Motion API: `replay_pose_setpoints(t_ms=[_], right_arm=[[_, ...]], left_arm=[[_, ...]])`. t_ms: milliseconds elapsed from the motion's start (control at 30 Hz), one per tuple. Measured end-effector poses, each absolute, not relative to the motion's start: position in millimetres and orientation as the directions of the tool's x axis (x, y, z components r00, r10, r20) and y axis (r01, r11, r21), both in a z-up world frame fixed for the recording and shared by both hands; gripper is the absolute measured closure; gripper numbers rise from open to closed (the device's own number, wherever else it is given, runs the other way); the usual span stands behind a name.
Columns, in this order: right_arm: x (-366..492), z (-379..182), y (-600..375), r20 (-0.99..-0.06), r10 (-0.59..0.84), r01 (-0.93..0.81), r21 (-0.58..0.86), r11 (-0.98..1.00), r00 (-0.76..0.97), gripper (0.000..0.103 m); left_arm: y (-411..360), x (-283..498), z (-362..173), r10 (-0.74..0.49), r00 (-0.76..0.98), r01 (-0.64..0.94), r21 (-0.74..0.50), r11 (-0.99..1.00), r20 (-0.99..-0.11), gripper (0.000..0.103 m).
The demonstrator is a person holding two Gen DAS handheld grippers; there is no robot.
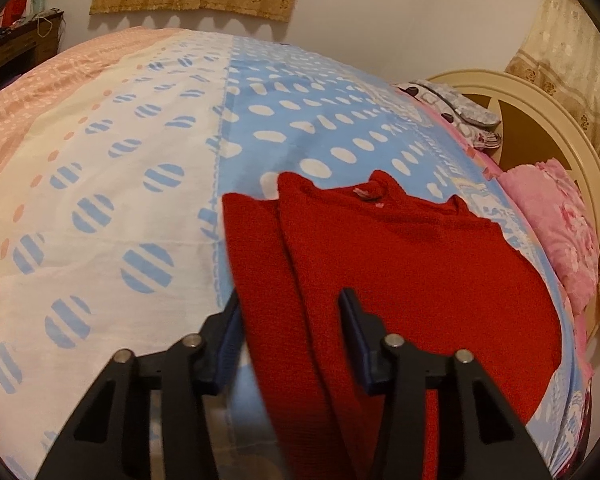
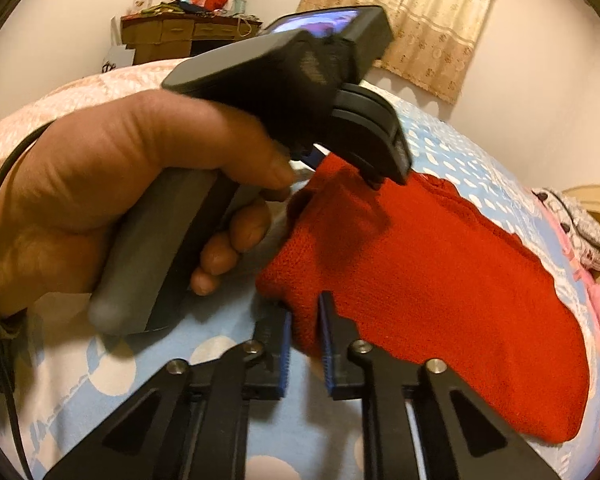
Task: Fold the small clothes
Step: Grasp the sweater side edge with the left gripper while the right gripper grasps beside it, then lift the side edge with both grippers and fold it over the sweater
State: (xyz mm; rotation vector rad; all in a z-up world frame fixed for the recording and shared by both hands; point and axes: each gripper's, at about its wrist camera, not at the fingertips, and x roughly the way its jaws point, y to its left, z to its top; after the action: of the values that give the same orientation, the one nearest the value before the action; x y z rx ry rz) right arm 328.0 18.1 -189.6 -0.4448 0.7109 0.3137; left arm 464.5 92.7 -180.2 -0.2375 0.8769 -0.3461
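Observation:
A small red knitted sweater (image 1: 400,260) lies flat on the bed, neckline at the far end, with one side folded in as a long strip. My left gripper (image 1: 290,300) stands over that strip, its jaws apart with the red fabric between them and no clear squeeze on it. In the right wrist view the sweater (image 2: 440,280) spreads to the right, and my right gripper (image 2: 305,312) is shut on its near corner. There the left gripper (image 2: 386,178), held by a hand (image 2: 100,184), has its tips on the sweater's far edge.
The bed cover (image 1: 120,160) is white and blue with spots, pink at the left. A pink pillow (image 1: 552,232) and a cream headboard (image 1: 540,120) lie to the right. A cluttered wooden cabinet (image 2: 172,36) and a curtain (image 2: 420,20) stand by the wall.

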Motion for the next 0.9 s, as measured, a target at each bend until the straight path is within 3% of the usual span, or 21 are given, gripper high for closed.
replay_pose_setpoints(t_ms=[67, 367, 900], right_arm=[[330, -188, 15, -0.689, 0.134, -0.421, -0.267, 0.867, 0.712, 0.094], [332, -177, 5, -0.69, 0.174, -0.422, -0.208, 0.882, 0.703, 0.096], [330, -147, -45, -0.632, 0.213, -0.375, -0.133, 0.918, 0.746, 0.096]], left_arm=[[93, 465, -181, -0.44, 0.573, 0.226, -0.383, 0.896, -0.691, 0.073], [100, 468, -180, -0.496, 0.535, 0.192, -0.473, 0.86, -0.684, 0.082], [78, 466, -135, -0.503, 0.58, 0.161, -0.515, 0.842, -0.641, 0.085]])
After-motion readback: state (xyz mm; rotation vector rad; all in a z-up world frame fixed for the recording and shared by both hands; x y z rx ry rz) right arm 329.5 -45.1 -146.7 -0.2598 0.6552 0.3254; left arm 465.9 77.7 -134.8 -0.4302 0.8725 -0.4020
